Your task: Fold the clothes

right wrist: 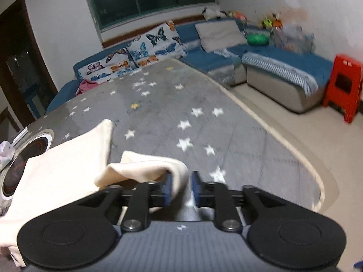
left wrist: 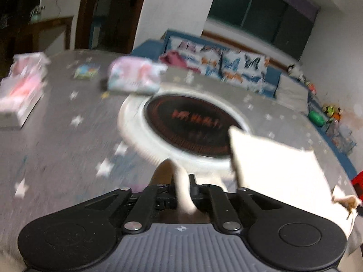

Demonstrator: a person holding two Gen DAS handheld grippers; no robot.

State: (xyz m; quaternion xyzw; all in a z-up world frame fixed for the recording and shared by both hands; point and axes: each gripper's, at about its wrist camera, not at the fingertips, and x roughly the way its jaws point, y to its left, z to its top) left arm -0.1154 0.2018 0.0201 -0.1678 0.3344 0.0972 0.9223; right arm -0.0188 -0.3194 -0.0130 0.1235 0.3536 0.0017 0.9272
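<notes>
A cream garment (right wrist: 59, 165) lies on the grey star-patterned table cover (right wrist: 204, 104); it also shows in the left wrist view (left wrist: 276, 158) at the right. My left gripper (left wrist: 182, 181) is shut on a strip of the cream cloth, which runs up between the fingers. My right gripper (right wrist: 181, 185) is part open, with a fold of the garment's edge (right wrist: 147, 167) draped over its left finger (right wrist: 168, 188); the jaws are not closed on it.
A round white-rimmed heater plate (left wrist: 188, 122) is set in the table ahead of the left gripper. Packets (left wrist: 133, 74) and a box (left wrist: 20, 90) lie at the table's far left. A blue sofa (right wrist: 272, 63) and a red stool (right wrist: 342, 86) stand beyond the table's right edge.
</notes>
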